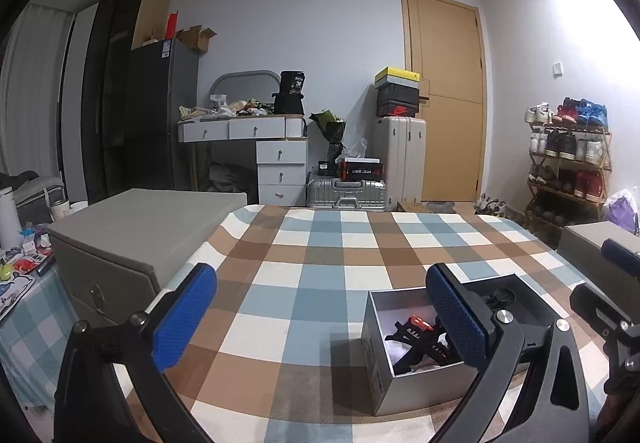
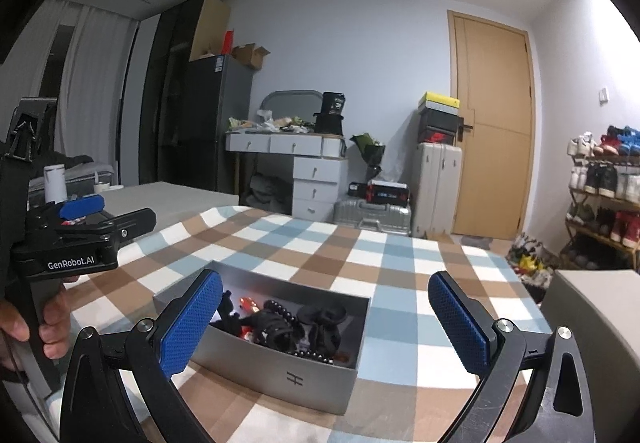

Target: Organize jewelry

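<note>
The grey box (image 2: 280,359) of jewelry (image 2: 288,323) sat on the checked cloth (image 2: 360,243) straight ahead of my right gripper (image 2: 324,327), nearer than my left gripper (image 1: 320,319); both stood wide, empty.

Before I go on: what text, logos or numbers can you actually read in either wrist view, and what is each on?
"GenRobot.AI": on the left claw's black body.
"36": on the black bag on the desk.
Line-shaped logo, no letters: front of the grey jewelry box.
Red swoosh logo: on the black shoebox.
Fridge sticker and red-black box: too blurred.
</note>
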